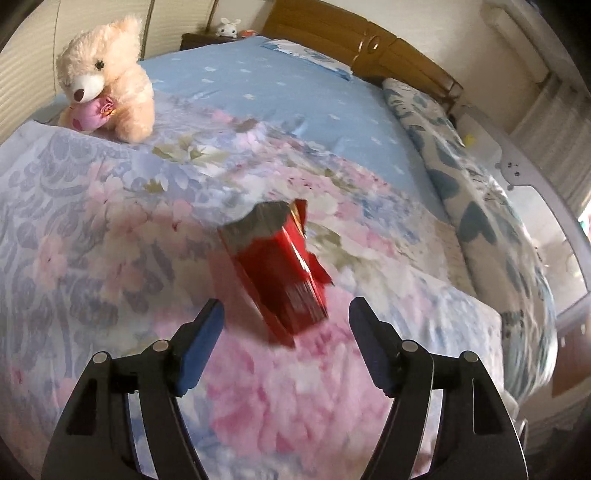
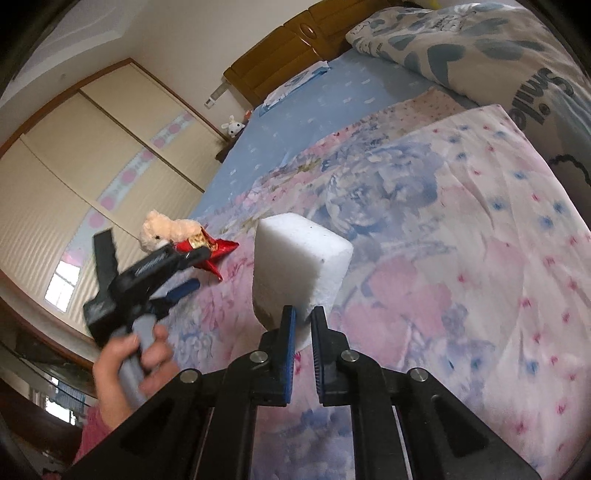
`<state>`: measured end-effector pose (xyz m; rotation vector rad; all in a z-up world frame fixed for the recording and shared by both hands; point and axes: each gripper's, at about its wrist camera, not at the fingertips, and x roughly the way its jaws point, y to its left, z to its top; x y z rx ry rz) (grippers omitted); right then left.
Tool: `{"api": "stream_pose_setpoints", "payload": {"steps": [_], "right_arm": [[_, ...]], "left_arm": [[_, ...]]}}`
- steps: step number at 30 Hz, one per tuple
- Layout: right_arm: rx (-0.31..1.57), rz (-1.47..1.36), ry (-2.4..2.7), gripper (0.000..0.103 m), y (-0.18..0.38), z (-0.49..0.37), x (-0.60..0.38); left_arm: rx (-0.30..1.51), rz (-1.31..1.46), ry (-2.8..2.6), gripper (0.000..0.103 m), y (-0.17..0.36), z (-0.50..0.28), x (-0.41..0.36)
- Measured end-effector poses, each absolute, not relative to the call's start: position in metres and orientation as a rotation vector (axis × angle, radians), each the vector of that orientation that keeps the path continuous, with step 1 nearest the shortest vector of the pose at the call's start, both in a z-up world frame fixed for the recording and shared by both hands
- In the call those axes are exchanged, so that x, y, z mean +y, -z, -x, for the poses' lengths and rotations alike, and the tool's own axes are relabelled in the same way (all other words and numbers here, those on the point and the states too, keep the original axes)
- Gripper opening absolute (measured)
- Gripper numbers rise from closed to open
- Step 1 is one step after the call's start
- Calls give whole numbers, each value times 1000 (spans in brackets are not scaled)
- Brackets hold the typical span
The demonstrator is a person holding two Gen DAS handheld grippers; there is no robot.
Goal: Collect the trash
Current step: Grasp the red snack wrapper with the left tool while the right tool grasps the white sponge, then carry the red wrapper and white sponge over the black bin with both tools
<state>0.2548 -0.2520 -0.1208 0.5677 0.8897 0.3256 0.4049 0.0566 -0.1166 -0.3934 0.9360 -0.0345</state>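
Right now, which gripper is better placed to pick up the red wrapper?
Left. The left gripper is open with the red wrapper just ahead of its fingers. The right gripper is already shut on the white foam block.

Counts: one red foil wrapper [image 1: 275,273], one white foam block [image 2: 301,258], one cream teddy bear [image 1: 107,79], one small white rabbit plush [image 1: 229,27], two grippers.
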Motion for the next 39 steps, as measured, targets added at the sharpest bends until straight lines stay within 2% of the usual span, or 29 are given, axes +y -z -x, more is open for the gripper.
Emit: {"api": "stream_pose_setpoints", "payload": {"steps": [1, 2, 3, 4, 5, 6, 7, 8, 26, 39], "right_arm": [[892, -572, -324, 8, 122, -254, -253], [893, -574, -324, 8, 122, -252, -255], [893, -574, -322, 8, 123, -250, -257], [892, -577, -320, 8, 122, -249, -258], [892, -582, -321, 8, 122, -247, -260], [892, -587, -322, 8, 123, -246, -261], [890, -591, -322, 8, 122, -245, -263], [889, -594, -322, 8, 122, -243, -264], [829, -536, -266, 7, 99, -179, -301], [794, -536, -198, 7, 94, -116, -341]], "left_arm": [[940, 383, 28, 69, 119, -408, 56], [940, 368, 29, 50, 121, -410, 56], [945, 365, 46, 37, 123, -411, 56], [939, 369, 65, 34, 123, -409, 56], [934, 362, 69, 23, 121, -407, 56], [928, 346, 79, 17, 119, -403, 53], [927, 327, 87, 15, 116, -398, 51], [929, 325, 101, 5, 115, -394, 49], [918, 214, 369, 4, 81, -248, -34], [916, 99, 464, 4, 71, -191, -94]]}}
